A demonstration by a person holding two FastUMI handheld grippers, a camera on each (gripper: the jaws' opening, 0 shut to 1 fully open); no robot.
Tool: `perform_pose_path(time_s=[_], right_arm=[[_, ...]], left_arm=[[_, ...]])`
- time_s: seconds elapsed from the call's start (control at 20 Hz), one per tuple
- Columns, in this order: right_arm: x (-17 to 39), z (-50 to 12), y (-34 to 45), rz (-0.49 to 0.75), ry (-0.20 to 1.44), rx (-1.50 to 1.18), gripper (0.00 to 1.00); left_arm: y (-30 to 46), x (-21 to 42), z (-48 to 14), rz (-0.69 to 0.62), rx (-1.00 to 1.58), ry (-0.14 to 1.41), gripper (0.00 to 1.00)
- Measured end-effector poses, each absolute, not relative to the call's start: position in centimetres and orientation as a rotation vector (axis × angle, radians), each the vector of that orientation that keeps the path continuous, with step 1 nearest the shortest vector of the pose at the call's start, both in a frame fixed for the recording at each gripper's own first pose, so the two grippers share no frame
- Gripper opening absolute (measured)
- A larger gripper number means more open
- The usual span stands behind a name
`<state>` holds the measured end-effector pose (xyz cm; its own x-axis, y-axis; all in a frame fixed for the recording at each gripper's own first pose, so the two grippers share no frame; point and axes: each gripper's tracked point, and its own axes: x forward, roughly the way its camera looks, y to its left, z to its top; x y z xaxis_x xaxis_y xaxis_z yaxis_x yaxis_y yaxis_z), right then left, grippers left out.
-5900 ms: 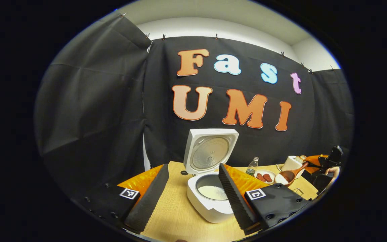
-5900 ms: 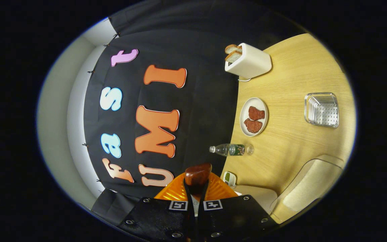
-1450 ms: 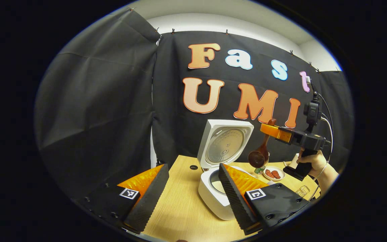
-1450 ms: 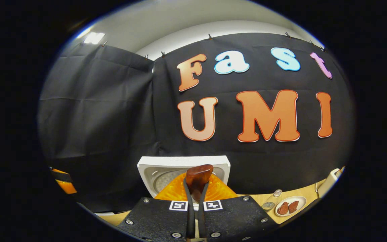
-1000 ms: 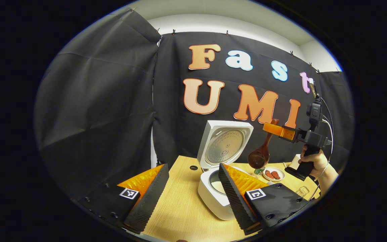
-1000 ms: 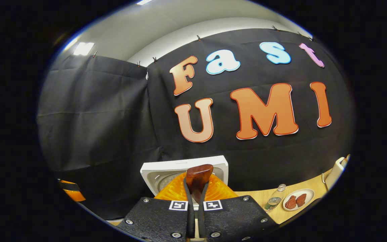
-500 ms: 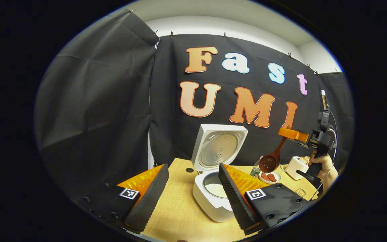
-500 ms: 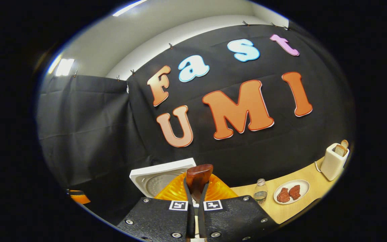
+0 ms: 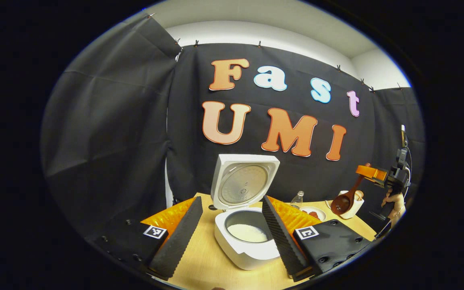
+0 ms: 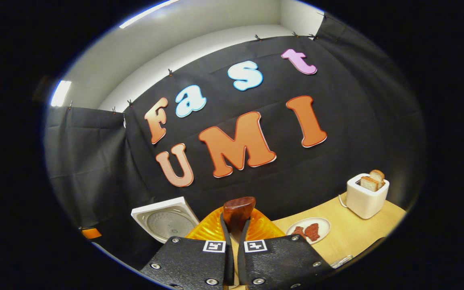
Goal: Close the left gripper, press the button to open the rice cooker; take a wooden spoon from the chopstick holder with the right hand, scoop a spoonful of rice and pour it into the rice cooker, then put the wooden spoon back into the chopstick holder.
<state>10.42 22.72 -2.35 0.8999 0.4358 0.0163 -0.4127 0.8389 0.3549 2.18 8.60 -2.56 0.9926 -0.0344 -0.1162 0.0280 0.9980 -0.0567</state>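
Right gripper (image 10: pixel 233 225) clamps wooden spoon (image 10: pixel 238 210); left gripper (image 9: pixel 232 219) gapes, holding nothing.

Left claw (image 9: pixel 228 229) agape, right claw (image 10: pixel 234 225) clamped

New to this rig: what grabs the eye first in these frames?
The white rice cooker at centre of the left gripper view, its lid standing open and white rice in the pot, framed by the open left gripper. At far right of that view, the right gripper is shut on a wooden spoon, hanging bowl-down in front of the toaster with bread in it.
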Motion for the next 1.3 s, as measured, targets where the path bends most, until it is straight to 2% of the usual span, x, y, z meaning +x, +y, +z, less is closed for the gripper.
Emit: perform_pose_path(time_s=[0.4,0.7,1.3], right_arm=[[9.8,-6.8,10.6,0.276,0.106,0.413,0.02],[9.1,-12.1,5.8,0.208,0.162,0.466,0.03],[9.9,-22.9,5.0,0.198,0.308,0.513,0.03]], left_arm=[[4.6,2.6,-2.0,-0.062,-0.049,0.112,1.0],[2.1,3.1,-1.3,-0.05,-0.014,0.106,1.0],[-1.2,3.0,-1.9,-0.015,0.015,0.119,1.0]])
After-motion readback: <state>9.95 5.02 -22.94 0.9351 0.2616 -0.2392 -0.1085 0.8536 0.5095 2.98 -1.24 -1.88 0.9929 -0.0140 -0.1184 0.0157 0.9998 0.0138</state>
